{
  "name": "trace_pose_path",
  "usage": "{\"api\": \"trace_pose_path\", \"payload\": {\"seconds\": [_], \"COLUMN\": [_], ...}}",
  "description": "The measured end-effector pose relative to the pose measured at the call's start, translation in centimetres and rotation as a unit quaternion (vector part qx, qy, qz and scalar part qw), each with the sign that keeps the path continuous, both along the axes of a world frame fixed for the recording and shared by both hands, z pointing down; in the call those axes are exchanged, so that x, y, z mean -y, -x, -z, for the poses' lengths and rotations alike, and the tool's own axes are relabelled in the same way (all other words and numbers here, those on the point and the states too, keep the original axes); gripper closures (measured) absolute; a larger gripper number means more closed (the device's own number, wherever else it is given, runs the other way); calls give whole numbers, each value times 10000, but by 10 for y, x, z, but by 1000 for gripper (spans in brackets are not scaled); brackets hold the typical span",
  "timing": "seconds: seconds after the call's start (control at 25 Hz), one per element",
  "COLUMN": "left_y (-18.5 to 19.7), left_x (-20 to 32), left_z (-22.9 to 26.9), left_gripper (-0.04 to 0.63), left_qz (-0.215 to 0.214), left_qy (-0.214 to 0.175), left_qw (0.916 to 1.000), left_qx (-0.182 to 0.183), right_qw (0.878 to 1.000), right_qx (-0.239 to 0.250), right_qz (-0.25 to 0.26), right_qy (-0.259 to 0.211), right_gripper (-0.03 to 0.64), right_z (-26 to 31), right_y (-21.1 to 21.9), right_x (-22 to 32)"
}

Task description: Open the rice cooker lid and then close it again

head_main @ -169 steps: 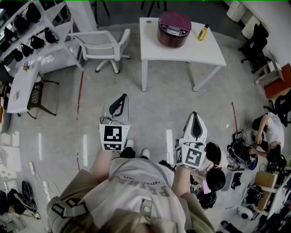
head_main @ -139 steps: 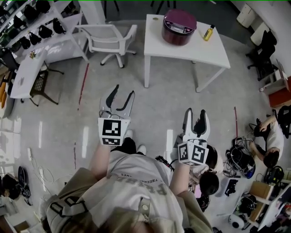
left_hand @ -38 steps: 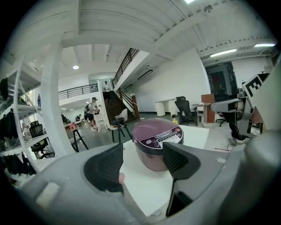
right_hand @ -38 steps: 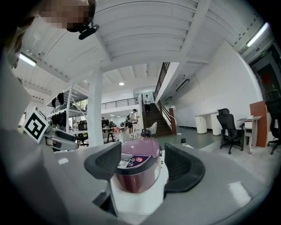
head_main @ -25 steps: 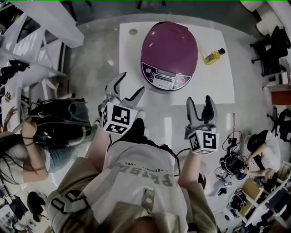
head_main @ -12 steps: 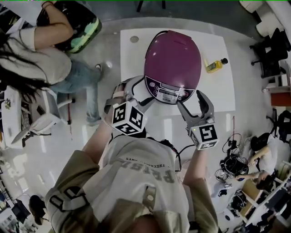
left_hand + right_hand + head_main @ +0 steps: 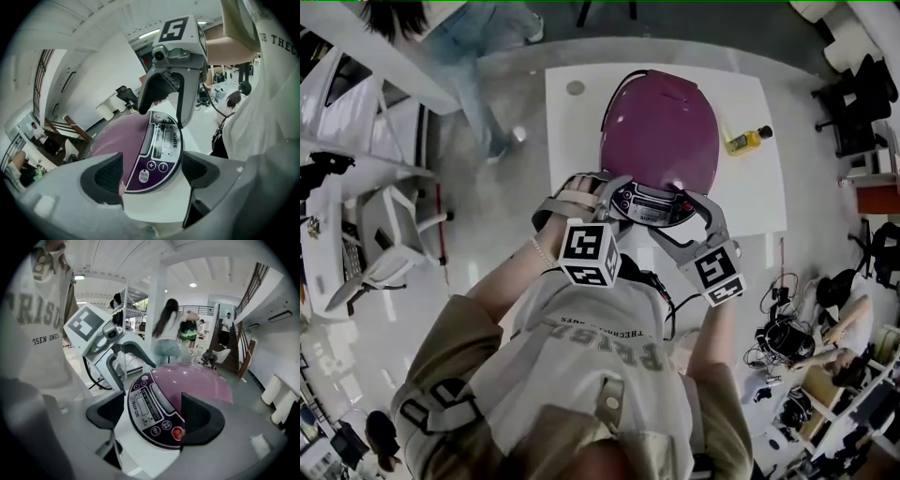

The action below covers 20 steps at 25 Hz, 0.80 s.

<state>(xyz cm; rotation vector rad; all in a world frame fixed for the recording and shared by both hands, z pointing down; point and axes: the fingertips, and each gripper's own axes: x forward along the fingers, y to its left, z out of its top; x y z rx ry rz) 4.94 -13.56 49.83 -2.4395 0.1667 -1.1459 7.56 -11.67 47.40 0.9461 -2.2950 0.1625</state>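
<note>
The rice cooker (image 7: 661,131), lid down, stands on the bench (image 7: 572,122) directly ahead, its front panel (image 7: 649,202) flanked by the left gripper (image 7: 598,187) and right gripper (image 7: 680,217), whose jaws have just been opening wide and press on nothing.

table (image 7: 752,192) holds rice cooker (image 7: 661,131), bottle (image 7: 744,141)

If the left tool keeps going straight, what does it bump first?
Probably the panel on the cooker. It sits right ahead of the left tool, between its jaws, which have just been opening.
</note>
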Motion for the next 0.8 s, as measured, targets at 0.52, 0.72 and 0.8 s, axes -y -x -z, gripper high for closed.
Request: {"api": "trace_pose_path", "payload": {"seconds": [0.52, 0.72, 0.8], "left_y": [-21, -25, -26], "left_x": [-14, -16, -16], "left_z": [-29, -36, -37], "left_gripper": [193, 193, 193], "left_qz": [-366, -283, -248], "left_qy": [-279, -320, -397], "left_qw": [9958, 9941, 9931], "left_qx": [789, 999, 1076], "right_qw": [9933, 9876, 9858], "right_qx": [-704, -955, -1045], "right_qz": [727, 1048, 1145], "right_qy": [556, 672, 653], "right_gripper": [261, 261, 261], "right_z": [-34, -43, -45], "right_y": [7, 6, 4], "right_x": [-10, -17, -19]}}
